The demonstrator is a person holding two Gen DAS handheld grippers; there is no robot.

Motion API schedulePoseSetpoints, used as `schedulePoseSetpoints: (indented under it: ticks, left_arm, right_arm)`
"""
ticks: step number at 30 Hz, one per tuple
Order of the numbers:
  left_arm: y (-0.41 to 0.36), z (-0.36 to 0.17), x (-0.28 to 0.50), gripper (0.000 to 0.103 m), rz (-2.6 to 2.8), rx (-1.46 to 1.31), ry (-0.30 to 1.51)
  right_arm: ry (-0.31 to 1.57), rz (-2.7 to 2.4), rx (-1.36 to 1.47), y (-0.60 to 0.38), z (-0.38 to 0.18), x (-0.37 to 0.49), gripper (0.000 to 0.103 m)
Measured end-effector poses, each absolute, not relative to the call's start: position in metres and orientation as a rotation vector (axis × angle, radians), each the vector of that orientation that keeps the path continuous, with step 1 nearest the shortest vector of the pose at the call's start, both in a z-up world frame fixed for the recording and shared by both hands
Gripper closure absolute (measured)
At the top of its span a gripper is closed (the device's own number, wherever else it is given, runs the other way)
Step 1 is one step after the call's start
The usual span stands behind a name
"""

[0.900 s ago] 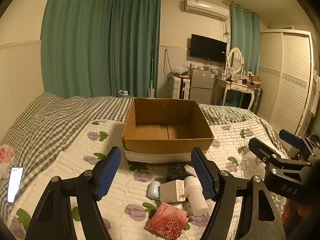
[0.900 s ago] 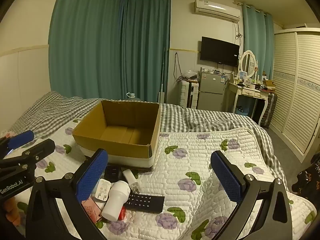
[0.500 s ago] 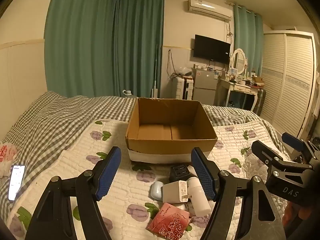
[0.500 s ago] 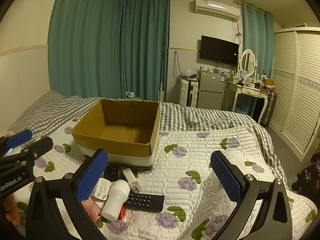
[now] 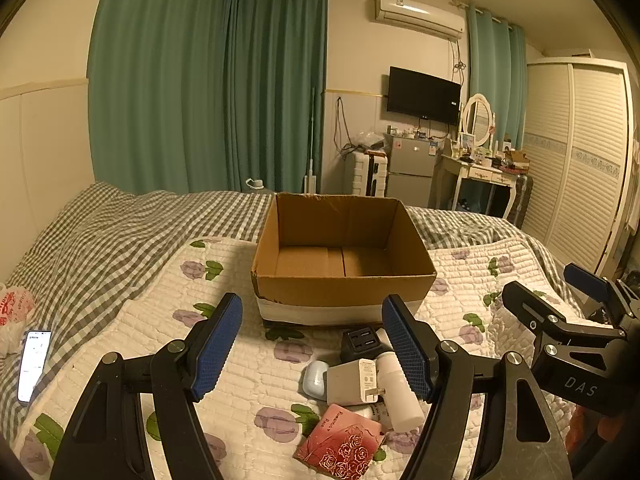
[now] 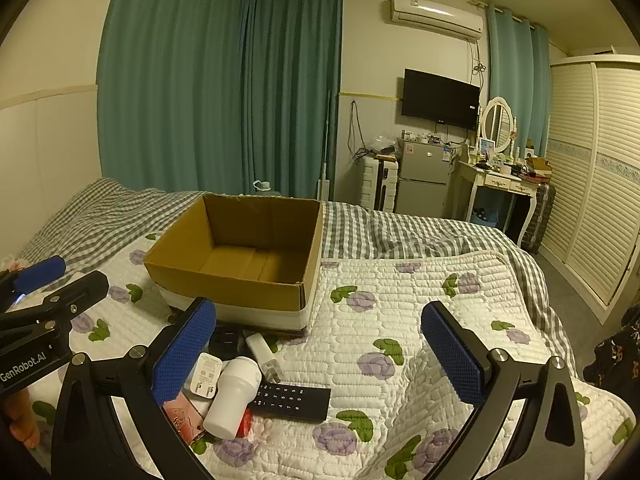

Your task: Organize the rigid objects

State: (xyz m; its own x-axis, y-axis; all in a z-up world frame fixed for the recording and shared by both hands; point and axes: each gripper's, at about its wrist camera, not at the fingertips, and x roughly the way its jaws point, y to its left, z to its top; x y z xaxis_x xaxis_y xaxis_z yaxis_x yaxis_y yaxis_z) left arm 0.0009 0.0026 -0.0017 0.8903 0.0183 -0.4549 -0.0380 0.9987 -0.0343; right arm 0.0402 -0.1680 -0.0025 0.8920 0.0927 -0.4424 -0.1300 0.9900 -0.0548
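Observation:
An open, empty cardboard box (image 5: 344,286) (image 6: 224,286) stands on the quilted bed. In front of it lies a pile: a white bottle (image 6: 232,394) (image 5: 400,396), a white charger plug (image 5: 352,376) (image 6: 206,374), a black remote (image 6: 292,396), a black multi-port adapter (image 5: 362,340), a pale blue earbud case (image 5: 314,374) and a red rose-patterned box (image 5: 340,446). My left gripper (image 5: 312,348) is open and empty above the pile. My right gripper (image 6: 318,352) is open and empty, to the right of the pile.
A phone (image 5: 34,362) with a lit screen lies at the bed's left edge beside a red-and-white bag (image 5: 12,308). A checked blanket (image 5: 120,240) covers the far side. Beyond the bed stand a fridge (image 6: 422,178), a dressing table (image 6: 500,184) and a wardrobe (image 6: 600,200).
Both grippers have drifted slightly; the box sits a little lower and more to the right in the left wrist view. Nothing has been picked up.

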Motion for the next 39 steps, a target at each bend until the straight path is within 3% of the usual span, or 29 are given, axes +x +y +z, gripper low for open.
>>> schedulePoseSetpoints:
  ticks: [39]
  left_arm:
    - [0.0063, -0.0038, 0.0011, 0.028, 0.044, -0.042, 0.469]
  right_arm:
    - [0.459, 0.116, -0.086, -0.1678, -0.004, 0.0391, 0.0]
